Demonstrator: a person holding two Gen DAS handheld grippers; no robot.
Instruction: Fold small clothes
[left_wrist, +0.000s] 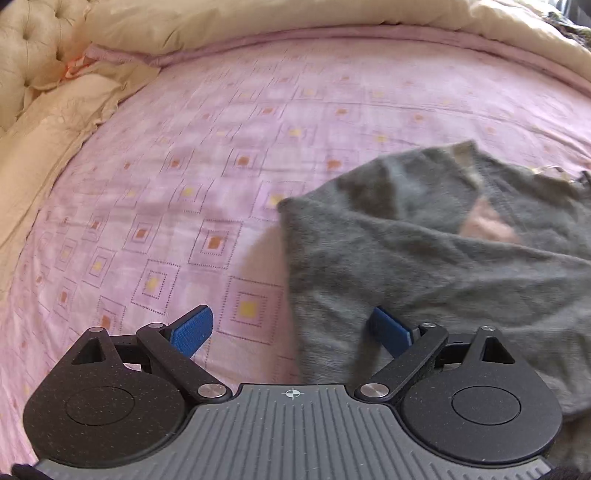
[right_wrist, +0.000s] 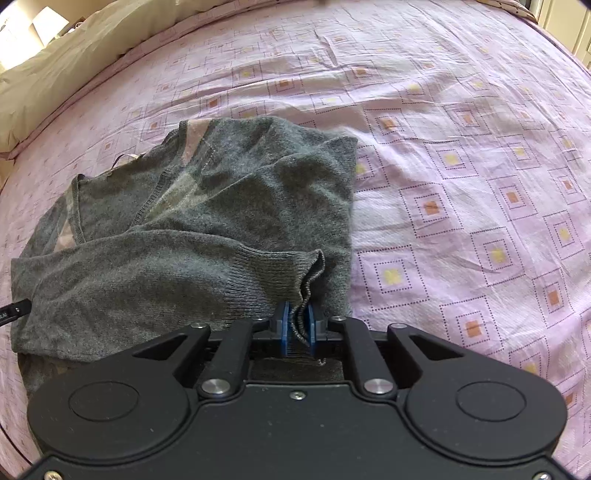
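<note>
A small grey knitted sweater (right_wrist: 207, 206) lies partly folded on the pink patterned bed sheet (right_wrist: 461, 155), one sleeve laid across its body. My right gripper (right_wrist: 297, 325) is shut on that sleeve's ribbed cuff (right_wrist: 291, 280), near the garment's right edge. In the left wrist view the sweater (left_wrist: 424, 258) fills the right half. My left gripper (left_wrist: 291, 330) is open, hovering just above the garment's left edge: its right blue pad (left_wrist: 391, 330) is over the grey knit and its left pad (left_wrist: 194, 328) over the bare sheet.
A cream quilt (left_wrist: 258, 22) is bunched along the far side of the bed, with a tufted headboard (left_wrist: 33, 48) at the left. A black tip, probably the other gripper, (right_wrist: 14, 310) shows at the sweater's left edge. Bare sheet lies right of the sweater.
</note>
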